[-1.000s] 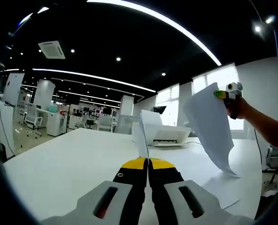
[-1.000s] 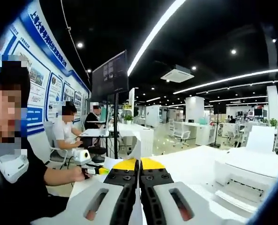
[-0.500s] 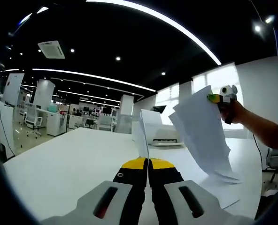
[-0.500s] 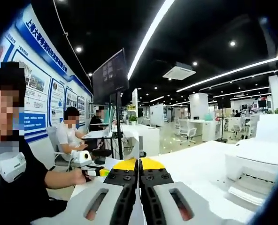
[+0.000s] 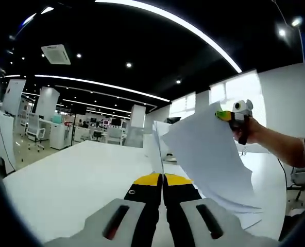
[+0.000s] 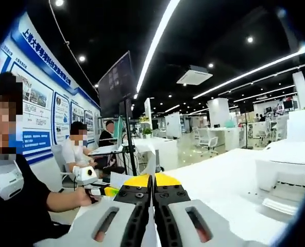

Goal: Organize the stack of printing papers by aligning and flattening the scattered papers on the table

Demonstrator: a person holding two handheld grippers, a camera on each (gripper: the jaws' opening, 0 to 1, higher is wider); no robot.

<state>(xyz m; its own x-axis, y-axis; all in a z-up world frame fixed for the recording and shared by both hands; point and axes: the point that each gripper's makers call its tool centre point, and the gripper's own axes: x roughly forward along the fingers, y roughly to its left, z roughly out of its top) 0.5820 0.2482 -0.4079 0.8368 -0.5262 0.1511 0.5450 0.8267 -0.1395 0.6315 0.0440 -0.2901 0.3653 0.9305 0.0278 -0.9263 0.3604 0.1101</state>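
Your left tongs (image 5: 163,177) are clenched on the edge of a sheet of paper (image 5: 153,149) that stands up edge-on between the yellow tips, so in the left gripper view you see it as a thin vertical sliver. Your right tongs (image 6: 152,180) are likewise clamped on the papers (image 5: 206,154), seen in the right gripper view as a narrow white edge rising from the closed jaws. In the left gripper view those papers hang as a broad fanned sheaf from the right tongs, up and to the right of your left tongs, with their long axis slanting down toward the table (image 5: 75,175) and their lower corner resting on or just above more loose sheets (image 5: 250,218) lying flat there. The sheaf's near edge is close beside your left tongs, so the left hand is the nearer one to square it up; the coming move turns on bringing that slanted sheaf upright and tapping its lower edge on the table. A printer (image 6: 286,175) sits on the table further off; whether its tray holds paper cannot be told.
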